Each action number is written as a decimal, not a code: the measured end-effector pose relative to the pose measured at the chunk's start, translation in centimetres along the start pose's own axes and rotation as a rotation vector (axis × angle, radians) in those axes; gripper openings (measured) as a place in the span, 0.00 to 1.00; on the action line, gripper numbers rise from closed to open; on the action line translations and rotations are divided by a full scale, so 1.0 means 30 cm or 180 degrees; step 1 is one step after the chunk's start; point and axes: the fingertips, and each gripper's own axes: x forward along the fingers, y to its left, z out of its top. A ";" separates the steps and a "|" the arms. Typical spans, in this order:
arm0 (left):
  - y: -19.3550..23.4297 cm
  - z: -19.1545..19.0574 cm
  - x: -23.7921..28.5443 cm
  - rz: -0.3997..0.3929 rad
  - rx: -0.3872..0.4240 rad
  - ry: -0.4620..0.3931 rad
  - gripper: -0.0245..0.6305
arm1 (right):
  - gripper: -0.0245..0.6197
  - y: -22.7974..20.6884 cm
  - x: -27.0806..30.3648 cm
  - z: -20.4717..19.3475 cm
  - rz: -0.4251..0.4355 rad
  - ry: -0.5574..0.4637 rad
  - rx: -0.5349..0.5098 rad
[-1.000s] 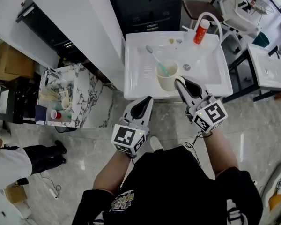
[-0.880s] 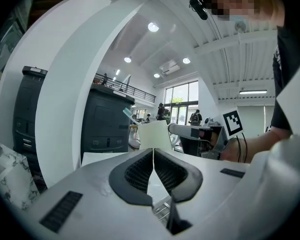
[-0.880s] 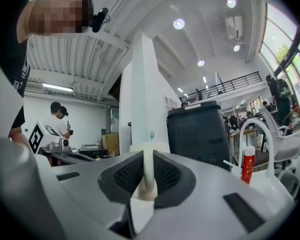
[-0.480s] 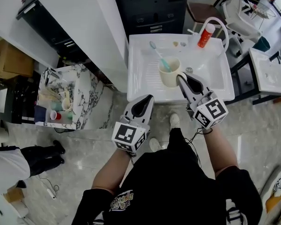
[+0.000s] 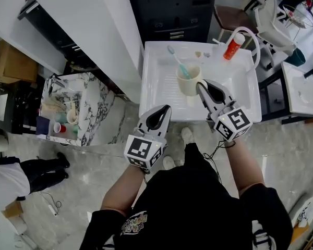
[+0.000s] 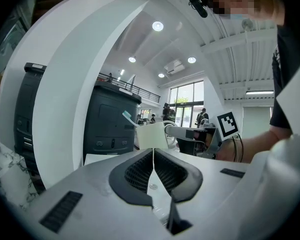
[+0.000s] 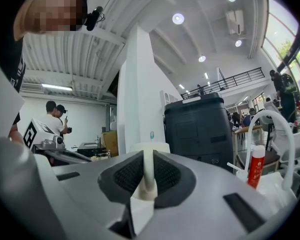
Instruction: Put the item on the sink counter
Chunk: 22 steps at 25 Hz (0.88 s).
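Right gripper (image 5: 200,86) clamps cup (image 5: 186,85) rim over sink (image 5: 155,95); left gripper (image 5: 166,109) jaws together.

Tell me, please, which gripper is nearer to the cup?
Right. The right gripper is shut on the cup, gripping its wall. The left gripper, shut and empty, sits apart from the cup, to its left and closer to the person.

Cream cup (image 5: 188,83), teal toothbrush (image 5: 176,61), white sink (image 5: 161,95), red tube (image 5: 232,48), black-veined white marble shelf (image 5: 96,111), dark cabinet (image 5: 172,9)
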 end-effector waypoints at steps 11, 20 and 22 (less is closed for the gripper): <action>0.066 0.015 0.194 0.0195 -0.0033 0.0015 0.07 | 0.18 -0.188 0.125 -0.030 0.0168 0.0062 0.0051; 0.115 0.001 0.353 0.0318 -0.0075 0.0072 0.07 | 0.18 -0.349 0.260 -0.093 0.0313 0.0145 0.0080; 0.125 -0.007 0.382 0.0341 -0.0083 0.0088 0.07 | 0.18 -0.377 0.291 -0.115 0.0339 0.0174 0.0092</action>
